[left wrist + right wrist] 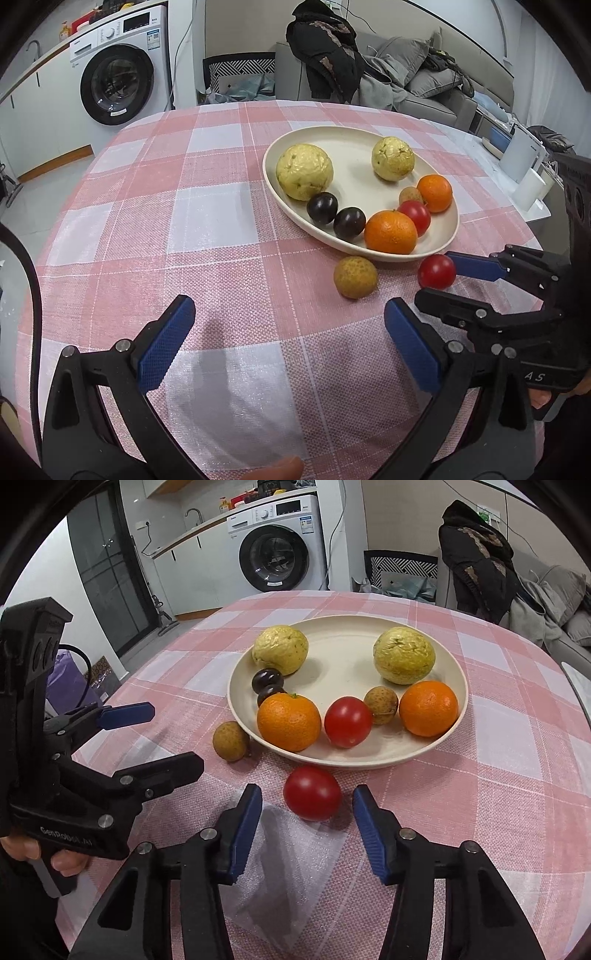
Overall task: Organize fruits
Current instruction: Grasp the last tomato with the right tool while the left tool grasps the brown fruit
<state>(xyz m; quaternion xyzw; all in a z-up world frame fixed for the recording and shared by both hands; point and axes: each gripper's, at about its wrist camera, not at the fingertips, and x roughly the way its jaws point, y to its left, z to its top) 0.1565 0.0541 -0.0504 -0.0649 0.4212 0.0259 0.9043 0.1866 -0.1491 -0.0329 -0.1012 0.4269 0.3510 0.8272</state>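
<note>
Just ahead of the right gripper (307,805) lies a red tomato (312,793), untouched.

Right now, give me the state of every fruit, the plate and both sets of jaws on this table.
Plate: upright on the tablecloth, holding eight fruits.
Loose tomato: on the cloth, outside the plate, just ahead of the right jaws.
Loose longan: on the cloth beside the plate.
Right gripper: jaws open, not touching the tomato.
Left gripper: jaws open wide, empty.
Washing machine: door shut.
</note>
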